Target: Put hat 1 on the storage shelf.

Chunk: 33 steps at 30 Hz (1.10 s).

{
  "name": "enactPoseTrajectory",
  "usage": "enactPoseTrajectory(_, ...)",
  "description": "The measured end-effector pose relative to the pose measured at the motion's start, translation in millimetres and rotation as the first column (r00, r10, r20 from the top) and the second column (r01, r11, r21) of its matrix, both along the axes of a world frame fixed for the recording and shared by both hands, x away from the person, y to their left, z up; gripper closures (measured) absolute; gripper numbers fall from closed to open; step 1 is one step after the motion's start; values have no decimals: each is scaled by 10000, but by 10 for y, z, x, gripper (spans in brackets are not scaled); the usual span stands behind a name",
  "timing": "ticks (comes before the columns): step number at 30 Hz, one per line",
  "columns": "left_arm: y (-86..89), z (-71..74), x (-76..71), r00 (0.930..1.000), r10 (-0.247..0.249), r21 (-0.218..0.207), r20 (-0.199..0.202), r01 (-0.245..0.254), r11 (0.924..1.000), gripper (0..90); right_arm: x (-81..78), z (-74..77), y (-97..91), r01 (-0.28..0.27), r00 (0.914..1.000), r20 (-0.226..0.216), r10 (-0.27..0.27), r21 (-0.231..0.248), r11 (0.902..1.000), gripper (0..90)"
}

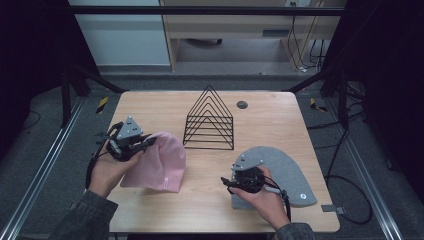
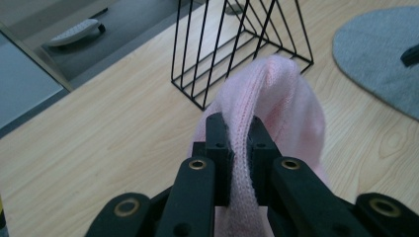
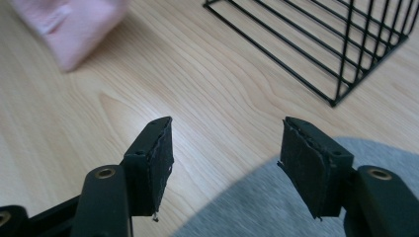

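On the pale wooden table [image 1: 210, 205], the black wire rack [image 1: 210, 120] stands empty. The flat grey felt hat [image 1: 285, 172] lies untouched under the right gripper [image 3: 225, 163], jaws apart. The left gripper [image 2: 239, 148] pinches the soft pink knitted beanie [image 2: 281, 98], partly raised.

We come in from the table's [image 1: 150, 220] near edge with both forearms, grey sleeves showing. Left hand [image 1: 106, 170] sits at the table's left side, wrapped under the left gripper [image 1: 145, 145], grey plate up, jaws pointing toward the table's middle. In the left gripper view its pads [image 2: 220, 143] are clamped tight on a fold of the pink hat [image 2: 276, 94]. Right hand [image 1: 265, 197] is at the table's front right, gripping the right gripper [image 1: 227, 184] from behind, jaws aimed left across the table. In the right gripper view its pads [image 3: 158, 163] stand apart with nothing between them.
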State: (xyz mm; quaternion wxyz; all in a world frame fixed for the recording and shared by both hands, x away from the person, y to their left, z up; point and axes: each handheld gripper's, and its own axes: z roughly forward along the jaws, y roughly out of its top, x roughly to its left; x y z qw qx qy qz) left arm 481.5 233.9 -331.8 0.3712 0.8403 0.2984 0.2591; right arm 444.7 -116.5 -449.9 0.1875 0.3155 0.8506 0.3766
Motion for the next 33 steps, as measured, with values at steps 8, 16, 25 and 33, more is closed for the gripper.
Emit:
enactPoseTrajectory(8,-114,327,2,9994,-100,0,332,100,10000,837,38,204,275,-669,9977,-37,671,293,9973,395)
enactPoseTrajectory(16,-283,552,-6,9973,-501,-348,541,520,9980,837,149,249,588,-1165,9927,-204,1187,857,9895,417)
enactPoseTrajectory(25,-406,610,-6,9956,-803,-845,473,841,9929,836,382,156,790,-1184,9890,-674,1314,1697,9784,468)
enactPoseTrajectory(33,-408,563,74,9967,-719,-1261,367,760,9891,835,420,236,735,-1710,9808,-529,1875,2273,9587,830)
